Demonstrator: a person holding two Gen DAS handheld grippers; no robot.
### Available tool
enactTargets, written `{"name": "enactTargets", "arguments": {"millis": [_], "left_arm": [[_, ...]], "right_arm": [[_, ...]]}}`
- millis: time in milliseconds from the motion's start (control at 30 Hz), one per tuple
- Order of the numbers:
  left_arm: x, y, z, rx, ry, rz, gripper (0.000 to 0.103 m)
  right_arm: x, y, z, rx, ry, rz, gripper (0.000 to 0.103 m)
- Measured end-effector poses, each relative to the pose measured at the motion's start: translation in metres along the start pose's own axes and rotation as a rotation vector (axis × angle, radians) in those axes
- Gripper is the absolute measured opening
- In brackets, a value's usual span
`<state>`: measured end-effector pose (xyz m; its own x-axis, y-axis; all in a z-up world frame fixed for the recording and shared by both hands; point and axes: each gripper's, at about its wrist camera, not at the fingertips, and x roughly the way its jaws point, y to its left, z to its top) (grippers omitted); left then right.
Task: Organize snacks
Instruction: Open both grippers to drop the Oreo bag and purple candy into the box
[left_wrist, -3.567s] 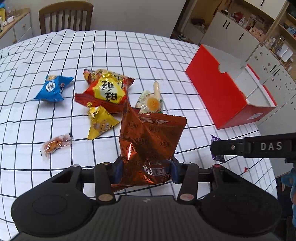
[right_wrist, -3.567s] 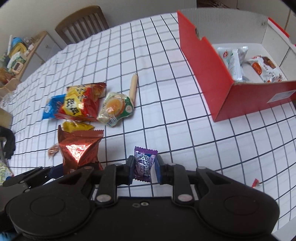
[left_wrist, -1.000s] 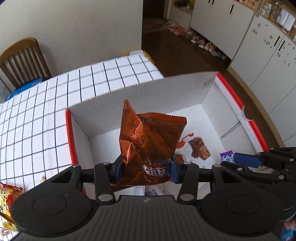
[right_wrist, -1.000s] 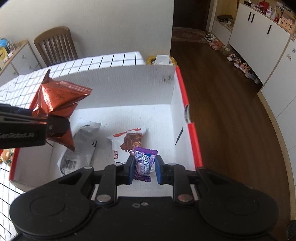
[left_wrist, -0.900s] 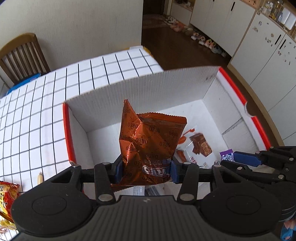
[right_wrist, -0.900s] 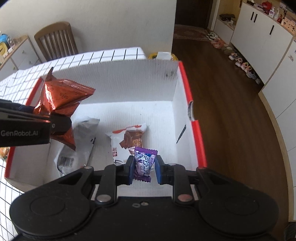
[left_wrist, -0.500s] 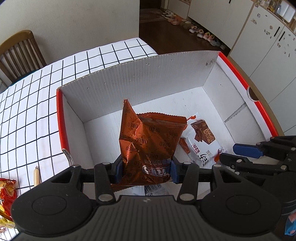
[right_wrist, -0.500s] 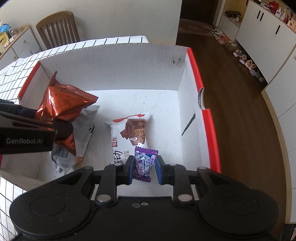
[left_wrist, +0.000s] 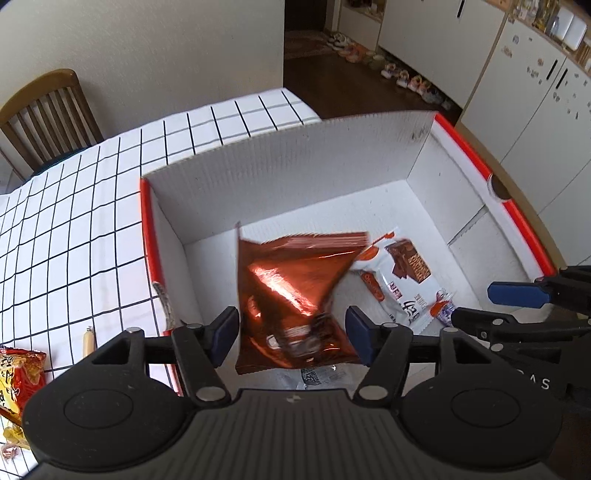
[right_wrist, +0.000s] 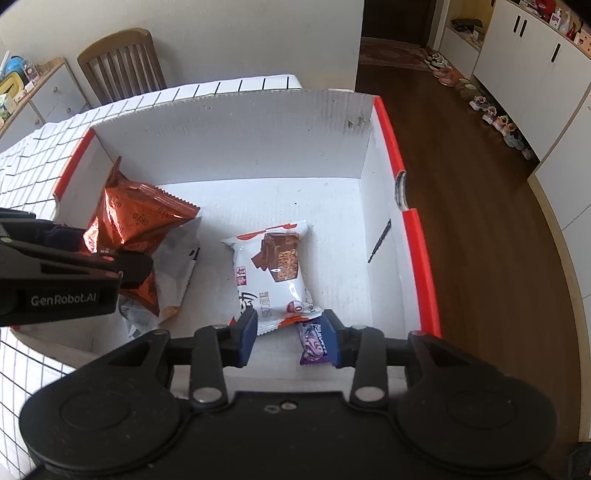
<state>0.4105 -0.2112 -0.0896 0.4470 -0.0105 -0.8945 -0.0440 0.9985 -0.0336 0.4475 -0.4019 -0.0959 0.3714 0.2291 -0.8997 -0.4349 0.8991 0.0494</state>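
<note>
My left tool (left_wrist: 291, 328) has just been opening over the box (left_wrist: 295, 162) on the checked worktop (left_wrist: 74, 221); the orange snack bag (left_wrist: 295, 291), blurred, sits loose between its pads. My right tool (right_wrist: 290, 338) has also been spreading, the purple candy (right_wrist: 312, 341) beside its right pad, near the white wafer packet (right_wrist: 273, 266).

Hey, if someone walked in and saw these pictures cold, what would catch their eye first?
Probably the shiny copper Oreo bag, blurred as it drops between the left gripper's just-opened jaws into the red-rimmed white box. Next, the small purple candy slipping from the right gripper, whose jaws have also just been opening, beside a white chocolate-wafer packet on the box floor.
</note>
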Motion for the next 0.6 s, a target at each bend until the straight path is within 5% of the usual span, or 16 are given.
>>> {"name": "enactTargets", "arguments": {"millis": [600], "left_arm": [[-0.059, 0.022, -0.021, -0.047, -0.104, -0.045, 0.063]], "right_arm": [[-0.051, 0.013, -0.008, -0.017, -0.091, 0.028, 0.053]]}}
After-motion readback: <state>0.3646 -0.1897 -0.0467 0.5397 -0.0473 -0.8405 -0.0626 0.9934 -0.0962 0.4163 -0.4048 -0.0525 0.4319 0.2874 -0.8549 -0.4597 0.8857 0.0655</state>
